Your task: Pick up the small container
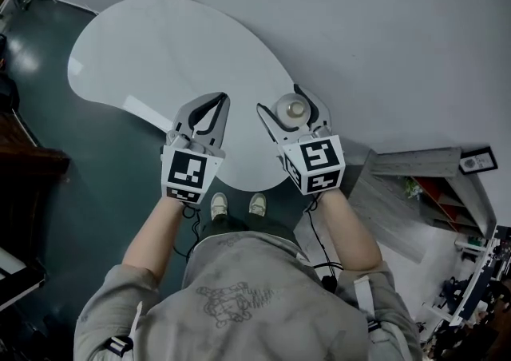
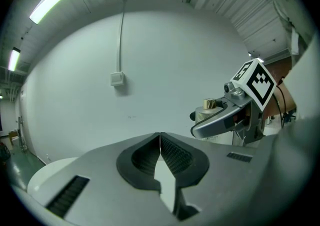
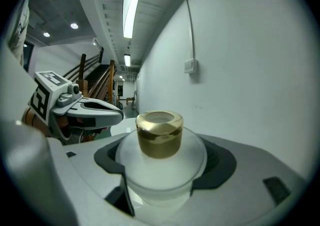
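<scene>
The small container (image 3: 161,162) is a frosted white jar with a gold cap (image 3: 159,133). It sits between the jaws of my right gripper (image 3: 162,170), which are shut on its body. From the head view the small container (image 1: 291,108) is held above the right end of the white table (image 1: 168,56), inside the right gripper (image 1: 289,116). My left gripper (image 1: 210,116) hovers beside it on the left, with its jaws together and nothing between them. The left gripper (image 2: 160,157) looks toward the wall, and in that view the small container (image 2: 206,112) shows in the right gripper (image 2: 227,115).
The curved white table's near edge (image 1: 239,180) runs just in front of the person's shoes (image 1: 238,205). A white wall (image 1: 383,40) bounds the far side, with a socket box (image 2: 117,78) on it. Shelving and clutter (image 1: 471,255) stand to the right; dark floor (image 1: 72,184) lies to the left.
</scene>
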A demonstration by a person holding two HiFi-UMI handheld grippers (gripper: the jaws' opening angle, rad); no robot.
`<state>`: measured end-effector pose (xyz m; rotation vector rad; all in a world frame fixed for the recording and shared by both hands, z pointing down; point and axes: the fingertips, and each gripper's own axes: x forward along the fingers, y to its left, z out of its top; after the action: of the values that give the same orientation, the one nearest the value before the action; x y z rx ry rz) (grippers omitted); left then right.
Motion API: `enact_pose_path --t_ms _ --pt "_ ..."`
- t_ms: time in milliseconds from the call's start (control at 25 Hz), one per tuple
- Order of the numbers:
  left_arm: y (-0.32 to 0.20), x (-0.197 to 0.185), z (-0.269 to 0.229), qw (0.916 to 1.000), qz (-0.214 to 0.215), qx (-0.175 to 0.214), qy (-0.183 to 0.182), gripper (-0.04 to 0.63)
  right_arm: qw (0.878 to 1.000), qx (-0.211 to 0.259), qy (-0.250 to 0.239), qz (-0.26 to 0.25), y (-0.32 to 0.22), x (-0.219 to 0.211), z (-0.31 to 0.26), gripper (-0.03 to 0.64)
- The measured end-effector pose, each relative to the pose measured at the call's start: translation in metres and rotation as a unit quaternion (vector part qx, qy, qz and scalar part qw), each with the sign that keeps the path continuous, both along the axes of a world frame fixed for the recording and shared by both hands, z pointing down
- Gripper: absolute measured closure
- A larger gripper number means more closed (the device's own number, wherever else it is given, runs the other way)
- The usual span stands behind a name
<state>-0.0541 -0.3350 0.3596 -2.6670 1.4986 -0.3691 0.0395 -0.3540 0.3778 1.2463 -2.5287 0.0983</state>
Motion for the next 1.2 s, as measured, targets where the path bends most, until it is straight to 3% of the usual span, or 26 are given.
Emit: enact_pose_path --t_ms 600,1200 --pt "0.053 0.023 -0.040 0.9993 0.028 0.019 0.015 0.577 0.999 0.024 -0.018 -0.015 0.076 0.031 -0.062 0.272" --pt "0.085 0.037 -0.035 0.9989 0.045 0.003 0.009 0.577 1.000 0.001 -0.023 -0.011 0.107 0.039 -0.043 0.272"
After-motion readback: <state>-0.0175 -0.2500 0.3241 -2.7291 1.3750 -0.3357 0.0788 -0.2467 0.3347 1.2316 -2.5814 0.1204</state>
